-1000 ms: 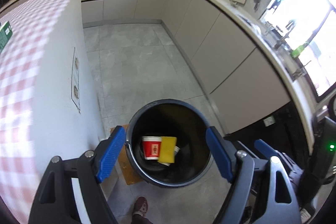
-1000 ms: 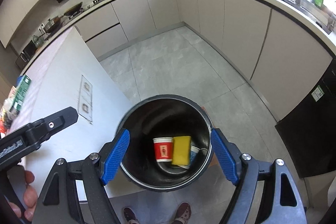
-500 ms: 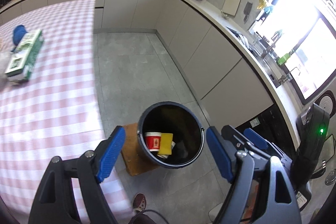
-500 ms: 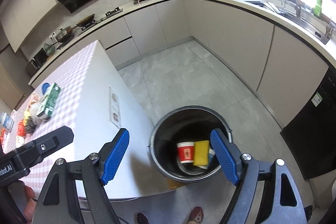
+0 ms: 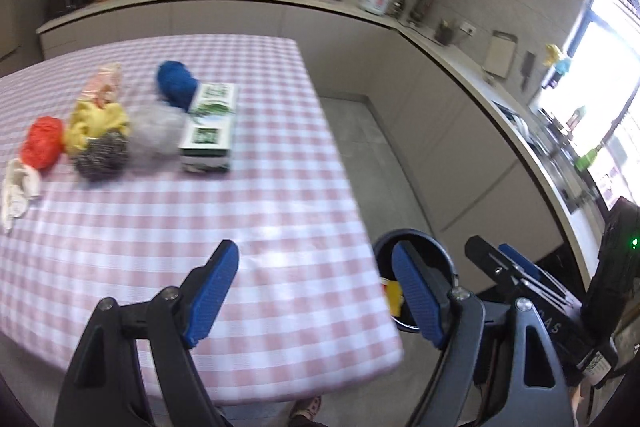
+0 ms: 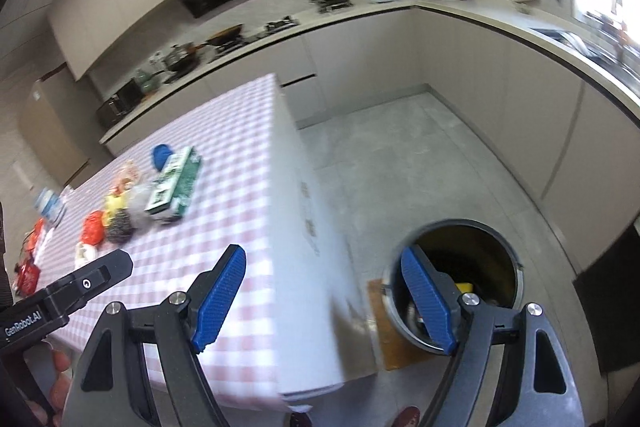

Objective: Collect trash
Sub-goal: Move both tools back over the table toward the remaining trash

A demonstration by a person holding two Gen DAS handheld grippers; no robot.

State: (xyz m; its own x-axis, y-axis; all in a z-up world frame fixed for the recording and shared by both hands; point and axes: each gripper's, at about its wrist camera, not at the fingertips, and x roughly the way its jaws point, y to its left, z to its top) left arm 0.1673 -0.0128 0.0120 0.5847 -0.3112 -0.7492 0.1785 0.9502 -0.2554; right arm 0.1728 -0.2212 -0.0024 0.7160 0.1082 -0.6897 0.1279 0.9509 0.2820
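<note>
Lying on the pink-and-white checked tablecloth, a green-and-white printed carton with its long axis running away from the camera toward the far counter, flat side up. Beside it, to the left in the left wrist view: a blue crumpled wad, a clear crumpled plastic bag, a grey steel-wool scourer, a yellow crumpled wrapper, a red crumpled bag and a white crumpled tissue, all bunched close together, several touching.

Hovering over the near edge of the table, pitched downward, the left gripper: blue-padded jaws spread wide, nothing between them. Same for the right gripper, tilted down, jaws wide apart and empty, straddling the table's corner and the floor.

Standing on the grey tiled floor just past the table's corner, a round black trash bin on a brown mat; a yellow item inside, partly hidden behind the right jaw.

Seen only in the right wrist view: the bin's open mouth nearly whole, more trash at the table's far left, and a person's fingers under the left gripper's black body. Seen only in the left wrist view: the trash pile in clear detail; bin mostly hidden.
</note>
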